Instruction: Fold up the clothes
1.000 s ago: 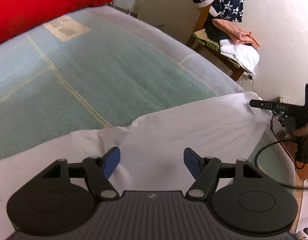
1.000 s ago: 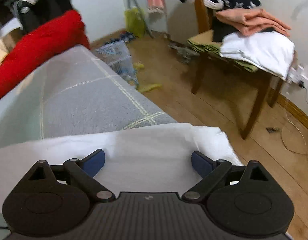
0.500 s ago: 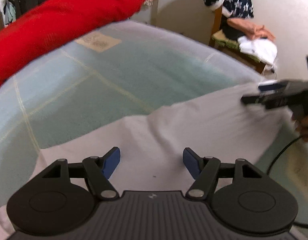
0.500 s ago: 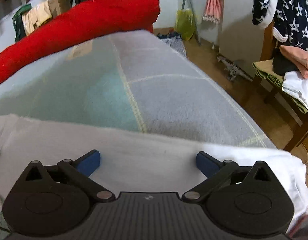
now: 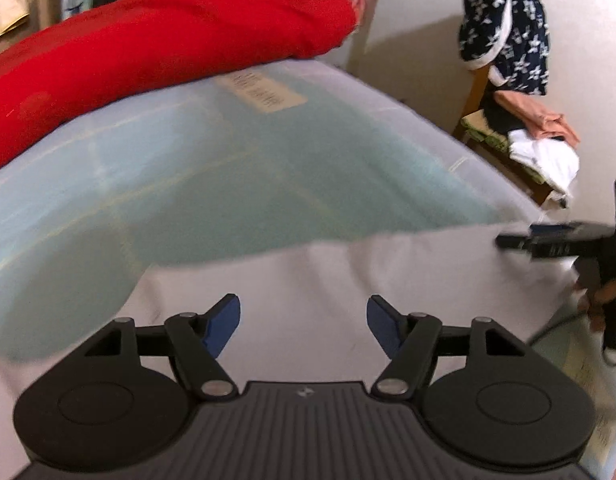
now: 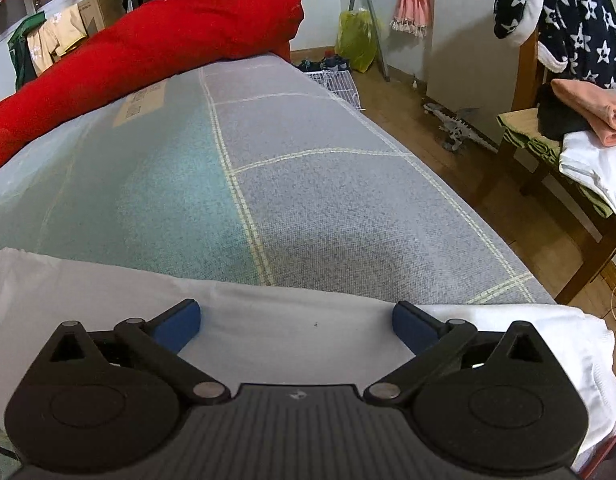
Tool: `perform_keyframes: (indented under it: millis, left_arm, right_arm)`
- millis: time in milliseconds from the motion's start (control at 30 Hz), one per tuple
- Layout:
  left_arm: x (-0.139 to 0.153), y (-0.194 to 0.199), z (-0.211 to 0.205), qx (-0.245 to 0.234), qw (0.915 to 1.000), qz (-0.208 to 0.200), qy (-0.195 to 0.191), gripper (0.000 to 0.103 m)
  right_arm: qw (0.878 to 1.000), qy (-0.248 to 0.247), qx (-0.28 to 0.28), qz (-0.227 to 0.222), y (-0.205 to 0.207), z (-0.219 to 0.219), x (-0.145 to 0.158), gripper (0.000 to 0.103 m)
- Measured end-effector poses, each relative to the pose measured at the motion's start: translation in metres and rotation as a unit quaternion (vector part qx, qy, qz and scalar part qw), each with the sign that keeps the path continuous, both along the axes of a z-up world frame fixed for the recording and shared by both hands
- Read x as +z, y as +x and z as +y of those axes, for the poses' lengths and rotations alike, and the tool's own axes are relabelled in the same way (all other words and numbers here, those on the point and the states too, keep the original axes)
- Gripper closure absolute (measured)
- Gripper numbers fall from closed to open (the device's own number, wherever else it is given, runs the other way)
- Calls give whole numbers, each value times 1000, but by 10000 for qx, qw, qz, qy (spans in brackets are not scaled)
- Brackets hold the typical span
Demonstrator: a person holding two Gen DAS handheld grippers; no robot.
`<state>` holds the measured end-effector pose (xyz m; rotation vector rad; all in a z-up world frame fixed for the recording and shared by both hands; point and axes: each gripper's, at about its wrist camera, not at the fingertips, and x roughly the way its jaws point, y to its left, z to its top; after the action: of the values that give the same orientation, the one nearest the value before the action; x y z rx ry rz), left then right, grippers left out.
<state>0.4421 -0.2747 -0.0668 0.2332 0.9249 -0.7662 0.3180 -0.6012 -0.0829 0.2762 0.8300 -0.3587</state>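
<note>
**Across the bed, a white garment under two spread grippers**

Over the near end of the checked blanket (image 6: 348, 216), the white garment (image 6: 276, 320) lies flat. Left gripper (image 5: 304, 322) and right gripper (image 6: 296, 320) hover above it, fingers spread wide, pinching nothing. A red bolster (image 6: 148, 52) lies along the far end.

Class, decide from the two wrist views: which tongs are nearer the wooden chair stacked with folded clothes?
Right. The right tongs sit at the white garment's chair-side end, with the chair just across the floor. The left tongs work further along the bed, away from it.
</note>
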Motion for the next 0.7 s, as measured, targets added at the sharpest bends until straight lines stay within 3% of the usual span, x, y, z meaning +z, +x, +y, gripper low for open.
perform_keyframes:
  millis: [233, 367, 533, 700]
  left_arm:
    - [-20, 35, -13, 93, 9996, -259, 51, 36]
    - [1, 38, -12, 89, 9989, -445, -97, 36]
    - [45, 8, 43, 151, 9979, -623, -22, 34]
    - [64, -25, 119, 286, 9947, -586, 800, 33]
  right_arm:
    - [10000, -69, 7, 19, 3, 0, -1, 0]
    - [9999, -3, -57, 157, 7, -1, 5, 0]
    - [9991, 129, 399, 102, 3, 31, 41, 0]
    - [9928, 132, 1188, 45, 0, 89, 80, 0]
